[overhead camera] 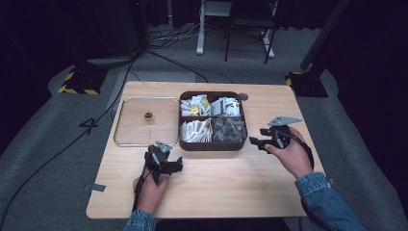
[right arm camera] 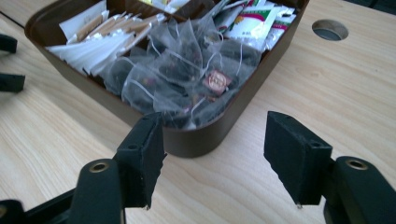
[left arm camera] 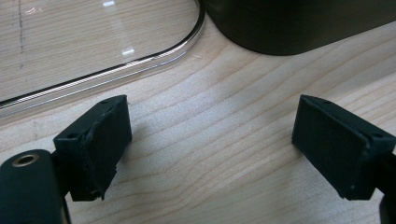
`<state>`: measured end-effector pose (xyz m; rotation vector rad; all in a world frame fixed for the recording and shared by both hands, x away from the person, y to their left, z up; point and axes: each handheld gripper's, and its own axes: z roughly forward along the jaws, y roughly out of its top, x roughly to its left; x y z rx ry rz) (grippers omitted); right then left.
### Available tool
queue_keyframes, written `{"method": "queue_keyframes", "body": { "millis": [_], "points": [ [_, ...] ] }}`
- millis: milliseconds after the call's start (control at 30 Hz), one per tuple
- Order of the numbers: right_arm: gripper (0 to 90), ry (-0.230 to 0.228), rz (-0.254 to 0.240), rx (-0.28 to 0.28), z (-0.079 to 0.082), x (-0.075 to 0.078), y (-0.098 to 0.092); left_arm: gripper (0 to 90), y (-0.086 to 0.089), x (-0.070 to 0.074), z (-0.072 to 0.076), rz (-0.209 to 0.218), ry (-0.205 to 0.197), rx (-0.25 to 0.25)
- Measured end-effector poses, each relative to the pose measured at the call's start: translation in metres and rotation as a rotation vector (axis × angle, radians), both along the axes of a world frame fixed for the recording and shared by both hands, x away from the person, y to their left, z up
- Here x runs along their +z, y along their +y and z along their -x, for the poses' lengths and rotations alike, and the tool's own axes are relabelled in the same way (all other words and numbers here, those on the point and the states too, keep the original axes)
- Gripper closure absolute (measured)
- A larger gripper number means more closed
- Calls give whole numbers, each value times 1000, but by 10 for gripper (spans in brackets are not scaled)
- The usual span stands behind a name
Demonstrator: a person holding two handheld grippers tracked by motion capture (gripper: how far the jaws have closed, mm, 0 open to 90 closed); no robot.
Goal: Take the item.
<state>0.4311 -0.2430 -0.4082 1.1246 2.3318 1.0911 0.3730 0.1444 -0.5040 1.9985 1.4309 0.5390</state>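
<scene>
A dark brown box [overhead camera: 211, 145] with four compartments stands mid-table, full of tea bags and sachets. Clear pyramid tea bags [right arm camera: 187, 70] fill the compartment nearest my right gripper [right arm camera: 212, 154]. That gripper hovers open just off the box's near right corner [right arm camera: 196, 137], with nothing between its pads. In the high view my right gripper [overhead camera: 255, 143] points left at the box. My left gripper [overhead camera: 178, 165] rests low on the table before the box's left front corner. Its jaws [left arm camera: 210, 135] stand open over bare wood.
A glass lid [overhead camera: 144, 142] with a small gold knob [overhead camera: 148, 116] lies flat left of the box; its rim [left arm camera: 140, 60] curves just beyond my left jaws. A round hole [right arm camera: 329, 29] sits in the tabletop behind the box. Bare wood stretches along the table's front.
</scene>
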Motion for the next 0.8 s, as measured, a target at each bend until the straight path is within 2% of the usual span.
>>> {"method": "queue_keyframes", "body": {
  "millis": [133,167,233,367,400,500,733,800],
  "points": [
    [385,4,-17,13,-9,11,10,123,0,0,3,3,-1,7],
    [386,0,-46,18,-12,18,15,123,0,0,3,1,-1,4],
    [387,1,-58,20,-13,21,18,123,0,0,3,0,0,2],
    [397,-10,-64,18,-22,31,29,122,0,0,3,0,-2,0],
    [400,-5,-67,13,-25,32,32,122,0,0,2,4,0,-3],
    [425,52,-52,-7,-41,28,44,126,-1,0,-3,4,-2,-8],
    [425,58,-69,-42,-63,29,57,140,-1,0,-5,5,-3,4],
    [430,47,-67,-46,-72,31,61,142,-1,0,-5,6,-3,5]
  ]
}}
